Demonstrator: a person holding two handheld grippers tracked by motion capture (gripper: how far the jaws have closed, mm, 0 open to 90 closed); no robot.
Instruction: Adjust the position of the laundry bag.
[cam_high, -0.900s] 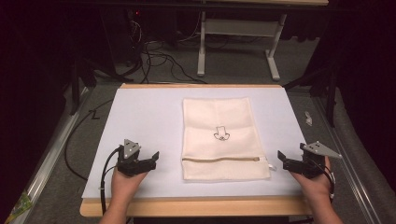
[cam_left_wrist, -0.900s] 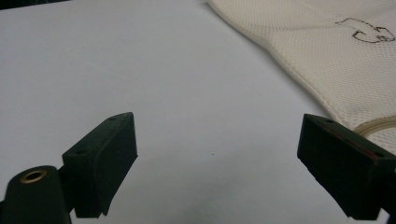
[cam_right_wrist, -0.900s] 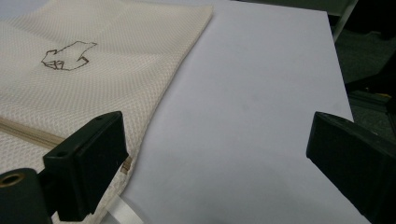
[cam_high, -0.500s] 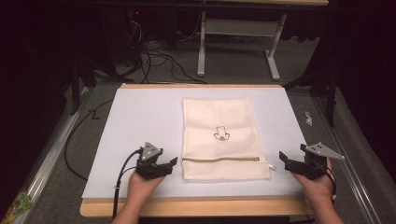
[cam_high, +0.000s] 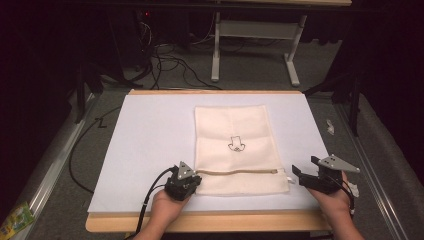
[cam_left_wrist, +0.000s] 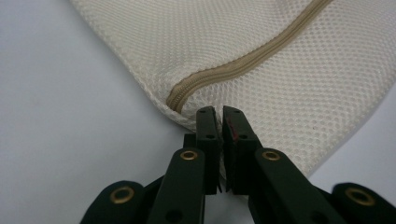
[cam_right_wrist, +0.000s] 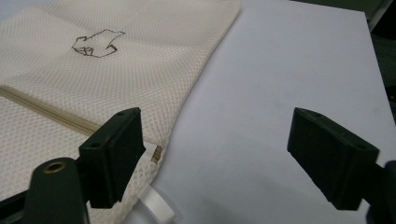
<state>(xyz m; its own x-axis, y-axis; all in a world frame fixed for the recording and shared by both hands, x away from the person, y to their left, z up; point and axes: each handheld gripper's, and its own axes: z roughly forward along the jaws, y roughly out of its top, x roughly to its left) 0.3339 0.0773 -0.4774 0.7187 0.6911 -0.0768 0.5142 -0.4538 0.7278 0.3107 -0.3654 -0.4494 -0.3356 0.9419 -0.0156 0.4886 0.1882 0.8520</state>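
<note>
left claw now over at the mesh bag's near-left corner, jaws nearly closed on its edge

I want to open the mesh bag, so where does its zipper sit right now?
In the high view the zipper runs across the mesh bag near its close edge, between the left gripper and the right gripper, on the white sheet.

Floor cables, green packet
</note>
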